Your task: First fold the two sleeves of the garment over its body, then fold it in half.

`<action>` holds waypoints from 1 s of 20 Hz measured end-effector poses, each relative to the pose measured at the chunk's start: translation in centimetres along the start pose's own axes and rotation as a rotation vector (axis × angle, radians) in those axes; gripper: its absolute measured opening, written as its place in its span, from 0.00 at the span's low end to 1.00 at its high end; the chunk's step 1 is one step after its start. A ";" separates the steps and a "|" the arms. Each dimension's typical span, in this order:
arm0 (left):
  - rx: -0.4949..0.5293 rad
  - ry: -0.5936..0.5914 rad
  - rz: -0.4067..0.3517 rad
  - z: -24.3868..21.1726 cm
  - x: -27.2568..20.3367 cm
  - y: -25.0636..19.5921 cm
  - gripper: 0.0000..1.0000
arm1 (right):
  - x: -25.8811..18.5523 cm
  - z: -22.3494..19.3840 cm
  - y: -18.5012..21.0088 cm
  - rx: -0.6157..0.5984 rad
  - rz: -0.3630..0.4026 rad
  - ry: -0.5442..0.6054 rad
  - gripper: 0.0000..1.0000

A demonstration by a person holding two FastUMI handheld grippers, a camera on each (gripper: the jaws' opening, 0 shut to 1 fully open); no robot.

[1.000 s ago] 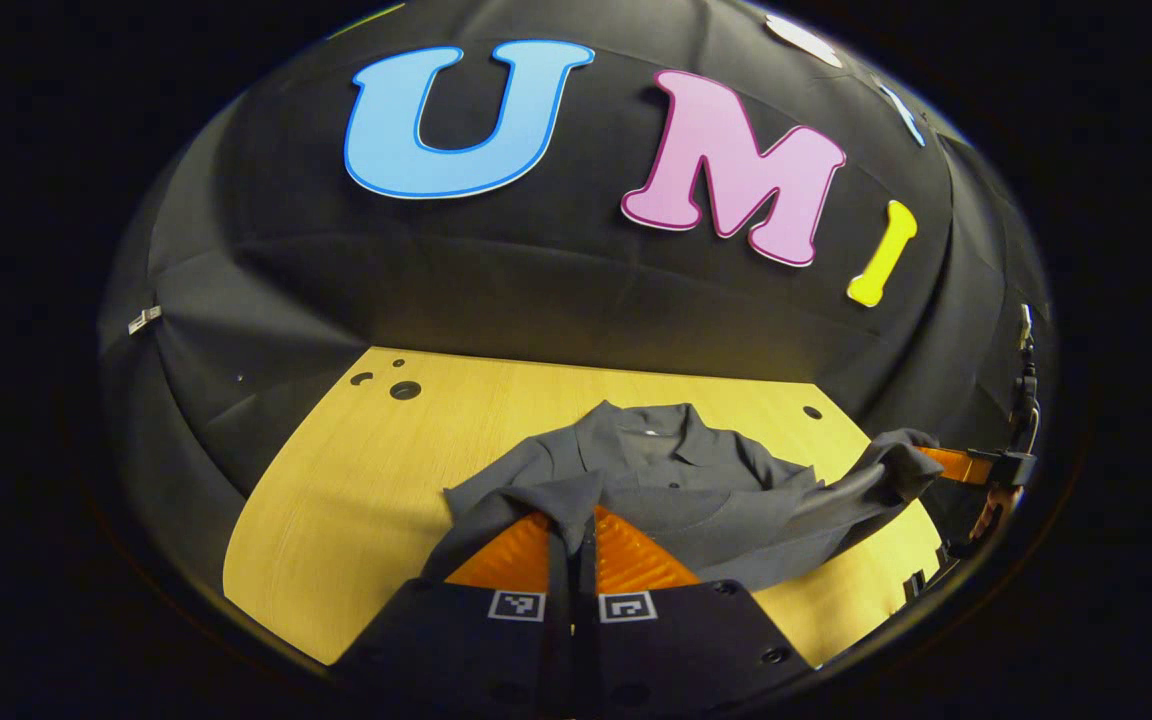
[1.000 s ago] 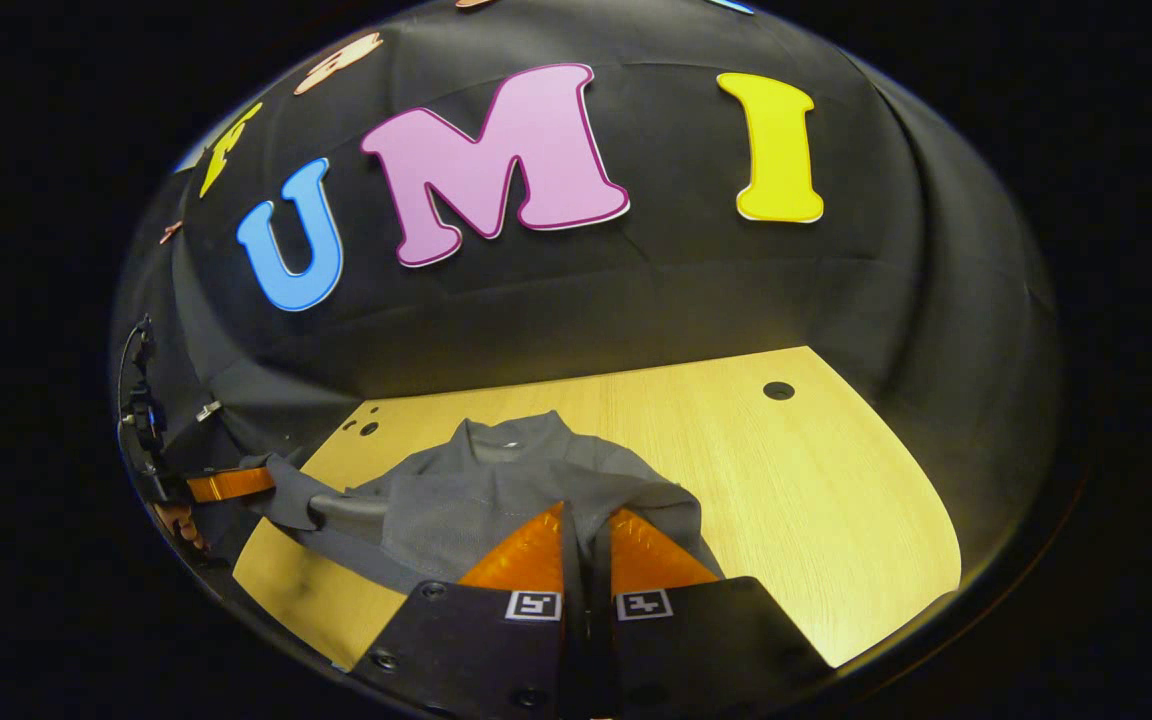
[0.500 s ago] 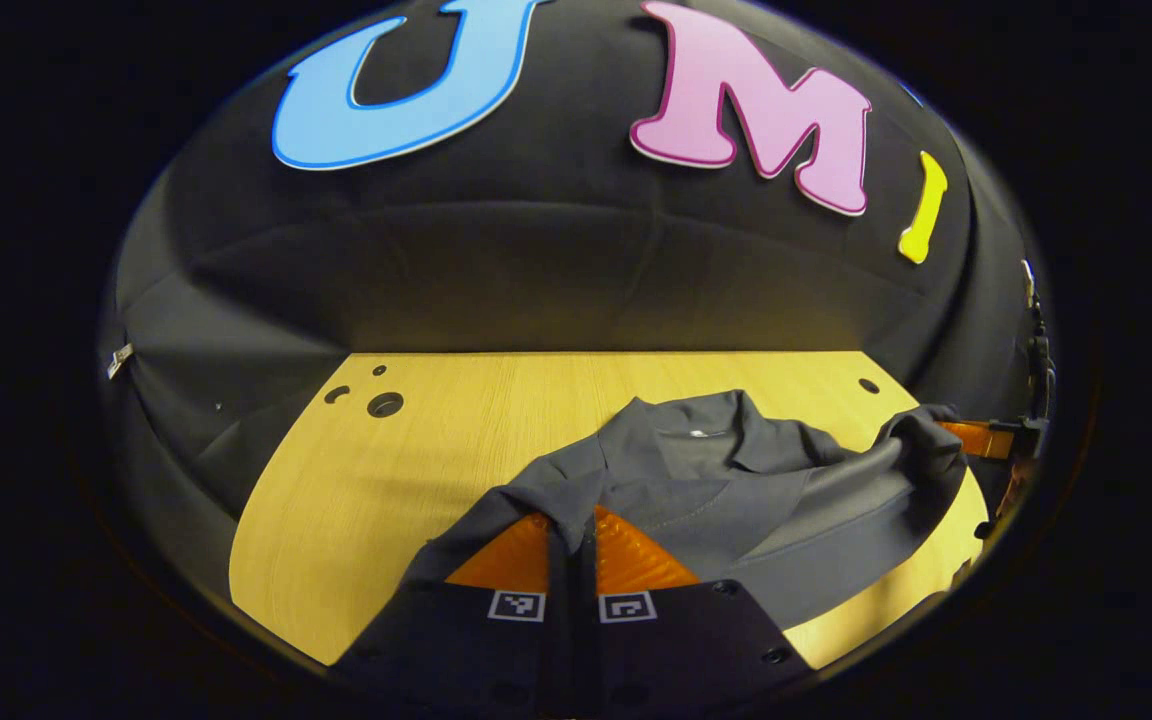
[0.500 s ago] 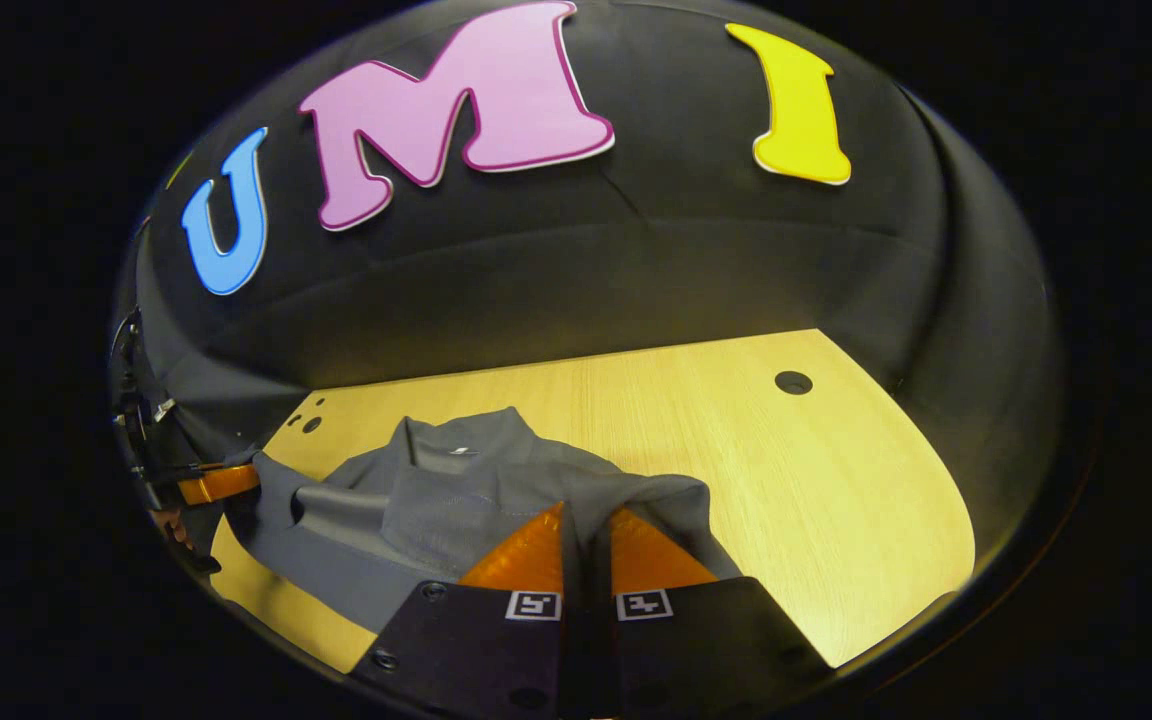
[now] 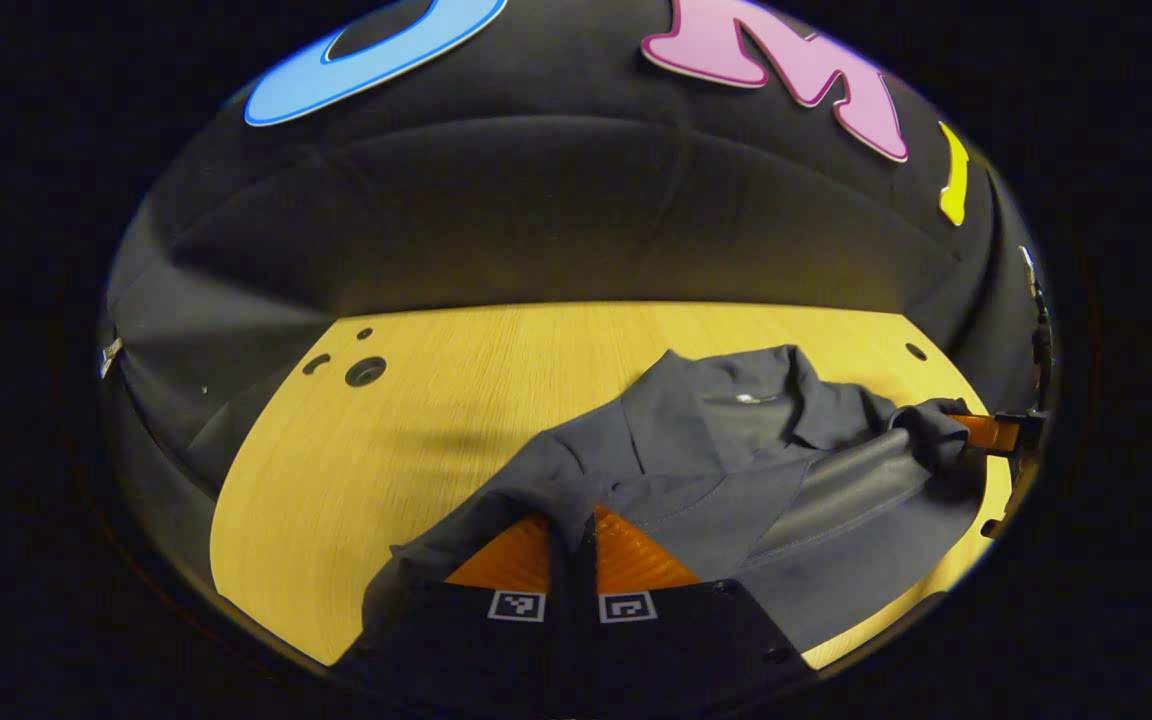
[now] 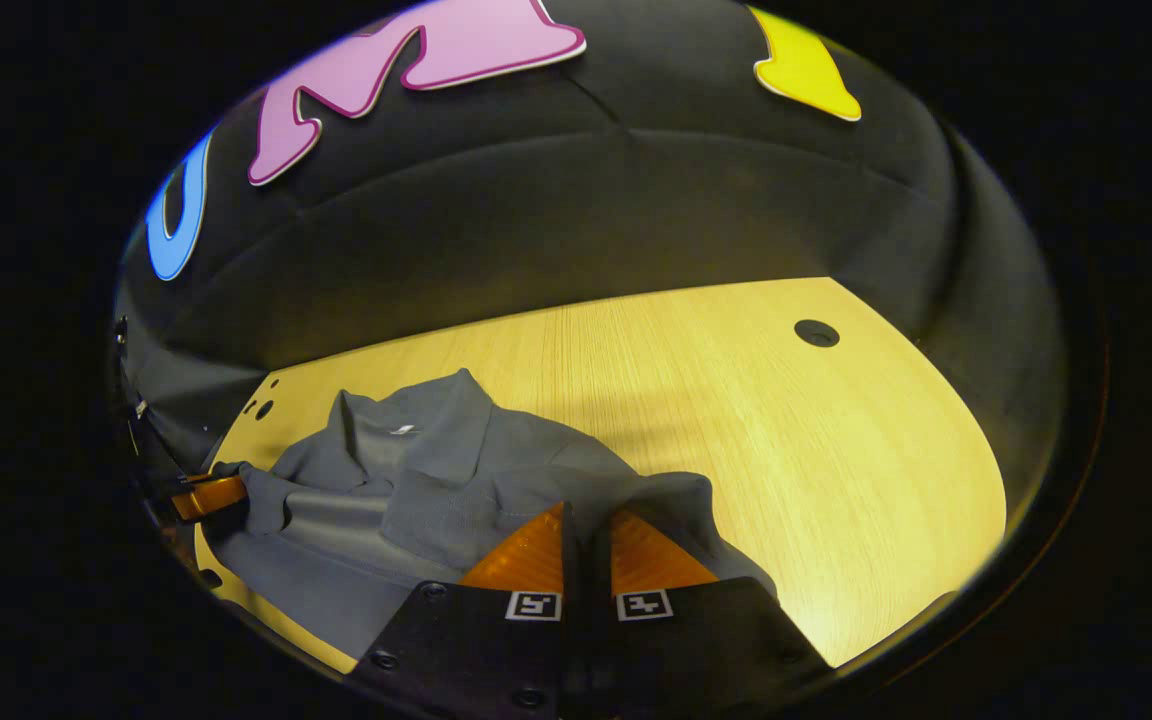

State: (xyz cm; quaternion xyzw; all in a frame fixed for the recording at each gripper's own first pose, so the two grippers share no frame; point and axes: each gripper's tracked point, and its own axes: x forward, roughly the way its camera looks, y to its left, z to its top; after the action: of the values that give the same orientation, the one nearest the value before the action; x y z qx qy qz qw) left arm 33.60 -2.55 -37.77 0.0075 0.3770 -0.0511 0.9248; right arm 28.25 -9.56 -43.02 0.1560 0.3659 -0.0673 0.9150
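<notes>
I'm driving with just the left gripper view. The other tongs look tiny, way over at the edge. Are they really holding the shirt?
Observer: Yes. In the right gripper view the right tongs are shut, with a fold of the grey garment pinched between their fingers.
Operator: What do my tongs look like from over there?
Observer: The left tongs sit at the far left edge, with garment cloth bunched around their tip.
Operator: Is there more table past the shirt on that side?
Observer: Yes, a wide stretch of wooden table lies to the right of the garment.
</notes>
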 end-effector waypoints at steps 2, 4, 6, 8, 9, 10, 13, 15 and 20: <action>-0.029 0.031 0.007 -1.2 0.8 0.1 0.05 | 0.8 -0.7 -0.1 -0.017 -0.008 0.021 0.06; -0.054 0.041 0.015 -1.8 1.3 0.2 0.06 | 1.5 -1.2 -0.2 -0.033 -0.015 0.035 0.08; -0.067 0.041 0.046 -2.0 1.7 0.6 0.12 | 1.7 -1.3 -0.6 -0.034 -0.026 0.043 0.15; -0.084 0.061 0.035 -2.6 2.0 0.2 0.32 | 1.5 -1.3 -0.5 -0.010 -0.020 0.059 0.24; -0.093 0.066 0.010 -2.7 1.9 -0.4 0.44 | 1.5 -1.2 -0.6 -0.002 -0.018 0.061 0.26; -0.094 0.064 -0.011 -2.5 1.7 -1.0 0.56 | 1.3 -1.1 -0.8 0.000 -0.019 0.061 0.38; -0.050 0.046 -0.013 -1.7 0.8 -1.4 0.89 | -0.1 -0.1 -1.2 0.011 -0.021 0.048 0.76; -0.027 0.021 0.004 -0.9 -0.2 -1.4 0.99 | -1.2 0.9 -1.5 0.017 -0.020 0.026 0.84; -0.049 -0.047 0.009 0.7 -4.5 -0.9 0.99 | -5.7 3.2 -1.6 0.004 -0.012 -0.035 0.97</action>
State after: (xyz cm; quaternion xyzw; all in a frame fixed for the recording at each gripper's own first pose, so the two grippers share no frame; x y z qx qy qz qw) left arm 30.81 -3.09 -34.09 -0.0144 0.3561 -0.0378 0.9336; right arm 25.79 -12.12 -37.28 0.1544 0.3508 -0.0760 0.9205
